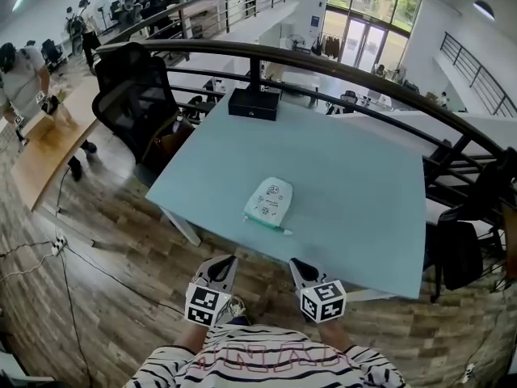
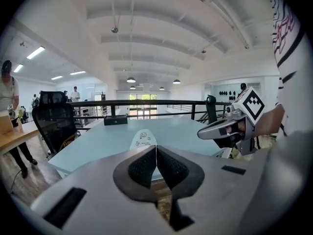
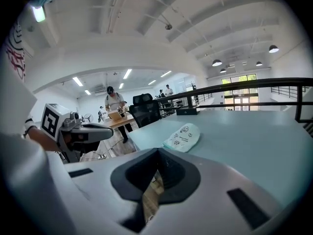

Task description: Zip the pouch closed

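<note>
Pouch first: the pale mint-and-white fabric pouch (image 1: 269,202) lies flat on the light blue table (image 1: 363,192), near its front edge and well ahead of both tools. Your left gripper (image 1: 224,261) and right gripper (image 1: 297,263) are both clenched on nothing, short of the table edge, so spread their jaws before you reach in. Pin the fabric beside the zip's end with one, pinch the pull with the other, and draw steadily along the track.
</note>
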